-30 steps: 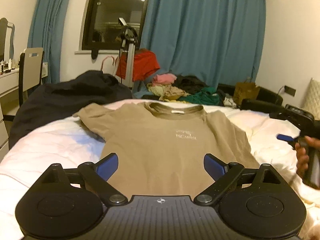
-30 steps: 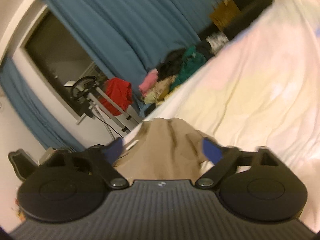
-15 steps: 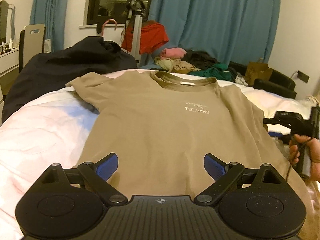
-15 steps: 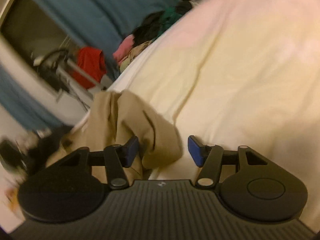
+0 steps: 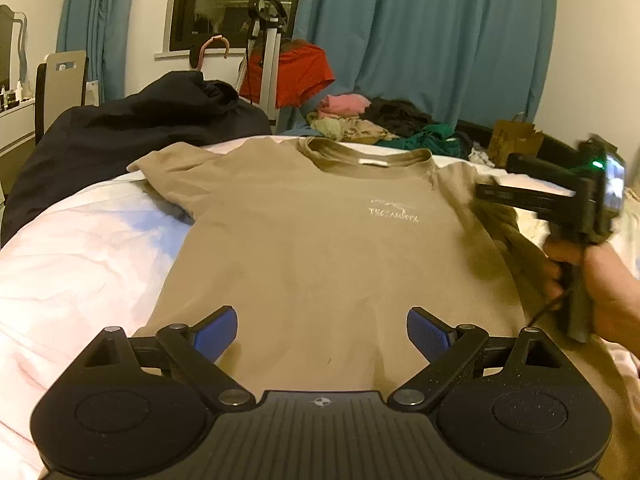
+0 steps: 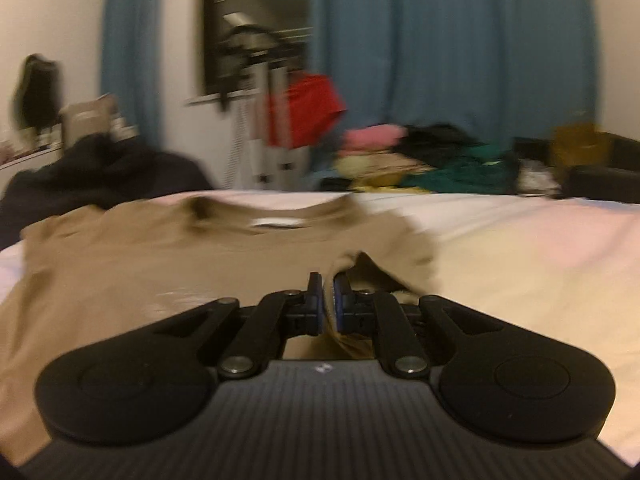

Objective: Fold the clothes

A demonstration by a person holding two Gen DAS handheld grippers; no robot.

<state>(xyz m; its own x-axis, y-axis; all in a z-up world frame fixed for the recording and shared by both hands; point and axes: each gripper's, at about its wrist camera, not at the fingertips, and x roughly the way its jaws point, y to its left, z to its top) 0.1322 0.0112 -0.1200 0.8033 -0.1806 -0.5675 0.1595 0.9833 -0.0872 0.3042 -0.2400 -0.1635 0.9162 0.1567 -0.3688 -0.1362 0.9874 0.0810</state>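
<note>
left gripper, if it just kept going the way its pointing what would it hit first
Most likely the tan t-shirt spread on the bed. The left gripper is open, tilted down over the shirt's lower part, nothing between its fingers. Depth is hard to judge, but no other thing lies in that line.

Two low wrist views along the bed (image 5: 72,264), both facing the curtained window (image 6: 256,28).
</note>
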